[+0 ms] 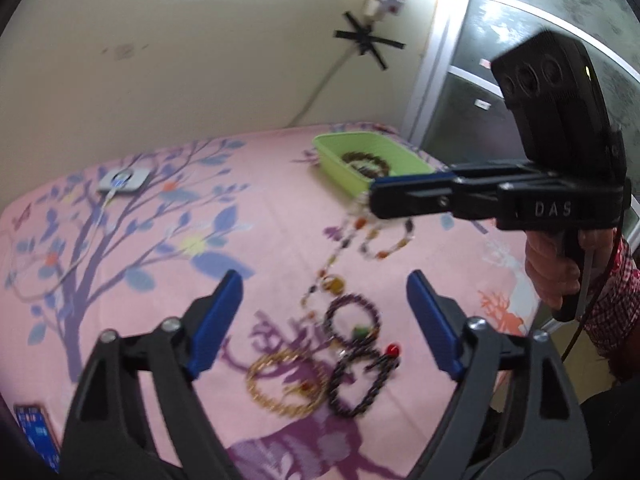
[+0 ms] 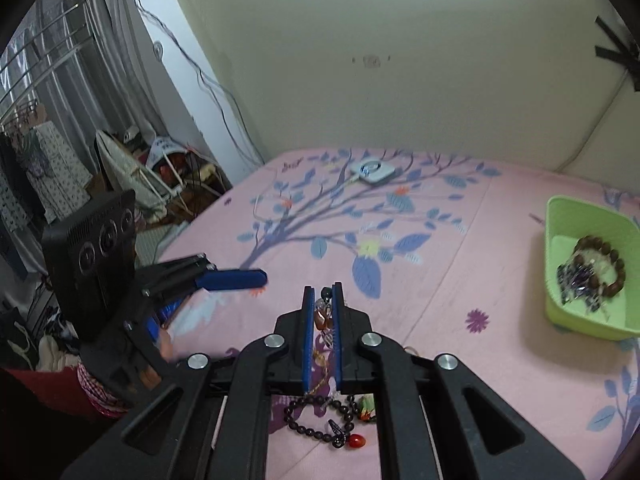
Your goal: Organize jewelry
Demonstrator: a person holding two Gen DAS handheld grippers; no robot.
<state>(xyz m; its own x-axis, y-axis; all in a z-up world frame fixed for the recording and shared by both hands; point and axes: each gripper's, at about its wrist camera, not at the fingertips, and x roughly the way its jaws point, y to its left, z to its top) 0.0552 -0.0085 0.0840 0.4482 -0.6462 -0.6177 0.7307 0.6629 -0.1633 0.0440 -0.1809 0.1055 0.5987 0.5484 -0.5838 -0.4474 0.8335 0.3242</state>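
Observation:
My right gripper [image 2: 323, 296] is shut on a multicoloured bead necklace [image 2: 325, 320]. In the left wrist view that necklace [image 1: 352, 240] hangs from the right gripper [image 1: 374, 200] down onto the pink bedsheet. My left gripper [image 1: 325, 300] stands open above the jewelry pile, with nothing between its blue pads. Under it lie a gold chain bracelet [image 1: 280, 384], a dark bead bracelet [image 1: 352, 316] and a second dark bracelet [image 1: 360, 384] with a red bead. A green tray [image 2: 560, 208] at the right holds a brown bead bracelet [image 2: 616, 268] and a dark beaded piece.
A white square device [image 1: 124, 180] with a cable lies far back on the bed. A phone [image 1: 36, 428] rests at the near left edge. The green tray [image 1: 332, 148] sits near the bed's far corner. A hand [image 1: 552, 264] holds the right gripper's handle. Clothes and clutter stand beyond the bed's left side.

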